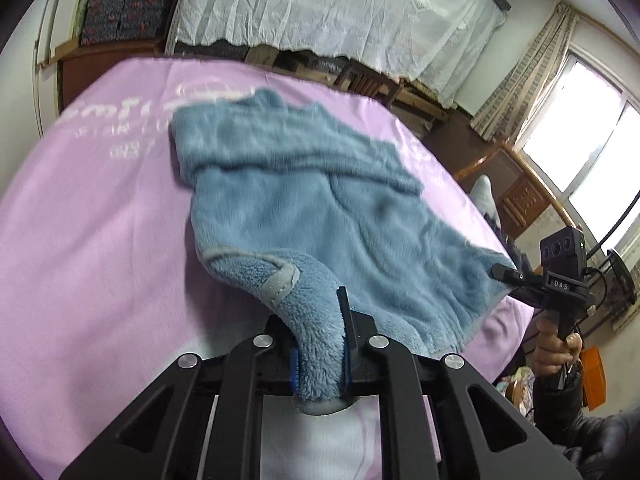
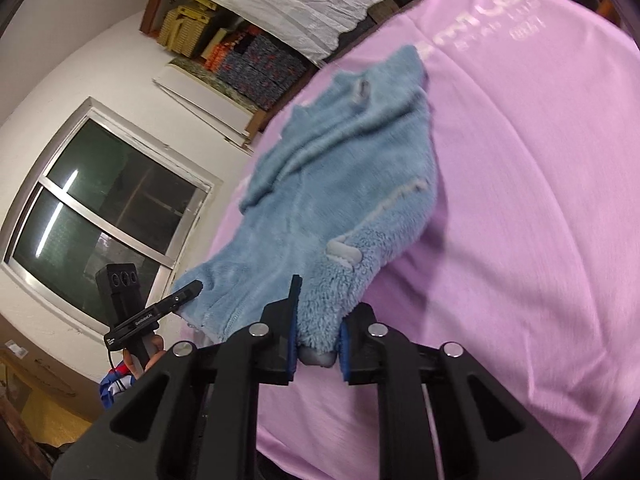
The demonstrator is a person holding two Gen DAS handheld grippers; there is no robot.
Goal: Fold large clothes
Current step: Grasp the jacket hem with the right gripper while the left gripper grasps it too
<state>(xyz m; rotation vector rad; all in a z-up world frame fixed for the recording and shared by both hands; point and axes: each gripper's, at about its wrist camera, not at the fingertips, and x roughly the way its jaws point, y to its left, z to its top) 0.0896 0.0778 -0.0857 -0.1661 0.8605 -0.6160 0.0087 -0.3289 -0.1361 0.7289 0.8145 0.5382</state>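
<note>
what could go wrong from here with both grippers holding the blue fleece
The left gripper and right gripper each pinch only a thick bunched corner of the fluffy blue fleece garment, so a corner might slip out mid-fold. A sleeve lies folded across the top and could shift. Dragging may also wrinkle the pink blanket underneath.

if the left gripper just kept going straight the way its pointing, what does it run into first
The left gripper is already shut on the blue fleece, so it would push into that first. Beyond lies the pink blanket; depth there is hard to judge.
</note>
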